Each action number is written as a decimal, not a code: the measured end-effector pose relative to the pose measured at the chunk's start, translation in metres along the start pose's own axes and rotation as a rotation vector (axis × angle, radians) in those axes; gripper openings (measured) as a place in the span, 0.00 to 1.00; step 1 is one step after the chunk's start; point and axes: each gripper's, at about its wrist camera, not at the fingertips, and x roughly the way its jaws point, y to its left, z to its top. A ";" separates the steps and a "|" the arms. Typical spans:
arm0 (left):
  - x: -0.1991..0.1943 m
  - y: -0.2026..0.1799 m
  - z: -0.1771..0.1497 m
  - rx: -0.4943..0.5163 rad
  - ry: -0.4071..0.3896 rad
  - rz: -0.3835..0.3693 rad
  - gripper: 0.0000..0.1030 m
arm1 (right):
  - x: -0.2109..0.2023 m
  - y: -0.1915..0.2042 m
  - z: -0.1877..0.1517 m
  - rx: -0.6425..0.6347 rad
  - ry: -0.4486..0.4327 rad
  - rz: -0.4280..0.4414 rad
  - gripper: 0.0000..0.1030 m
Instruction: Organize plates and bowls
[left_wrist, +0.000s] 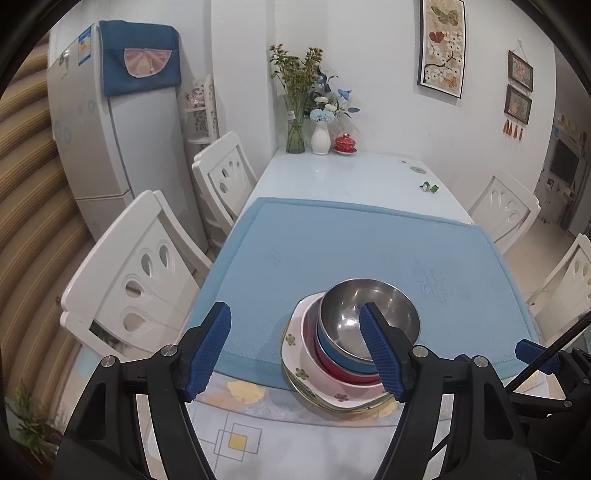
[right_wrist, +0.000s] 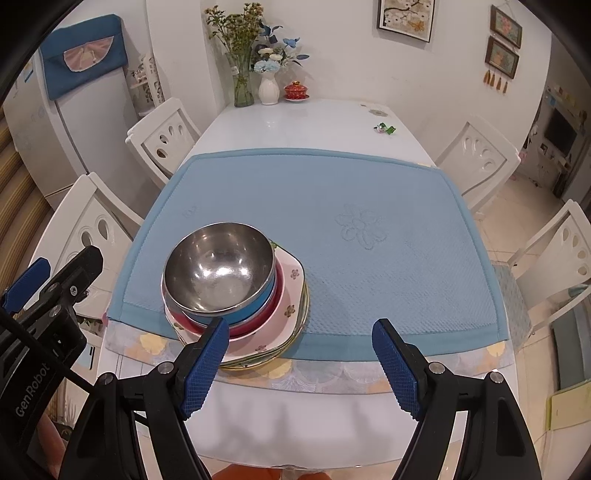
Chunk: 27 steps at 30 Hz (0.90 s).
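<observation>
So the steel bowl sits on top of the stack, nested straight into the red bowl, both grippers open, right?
Not quite. The steel bowl nests in a blue bowl; the red bowl is below that, as the right wrist view shows. Left gripper and right gripper are open.

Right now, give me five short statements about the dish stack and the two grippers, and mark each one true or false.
1. The steel bowl sits on top of the stack. True.
2. The blue bowl lies directly under the steel bowl. True.
3. The left gripper is clamped shut on a plate. False: its jaws are open and hold nothing.
4. The stack stands at the far end of the table beside the vases. False: it sits at the near edge of the blue mat.
5. The right gripper is open and empty. True.
</observation>
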 end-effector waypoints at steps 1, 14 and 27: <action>0.001 0.000 0.000 0.003 0.004 0.000 0.69 | 0.000 0.000 0.000 0.001 0.000 0.002 0.76; 0.013 0.006 0.013 0.057 0.051 0.041 0.78 | 0.004 0.011 0.005 -0.013 -0.009 0.002 0.76; 0.035 0.009 0.000 0.053 0.127 -0.028 0.78 | 0.007 0.011 0.015 -0.040 -0.067 -0.049 0.76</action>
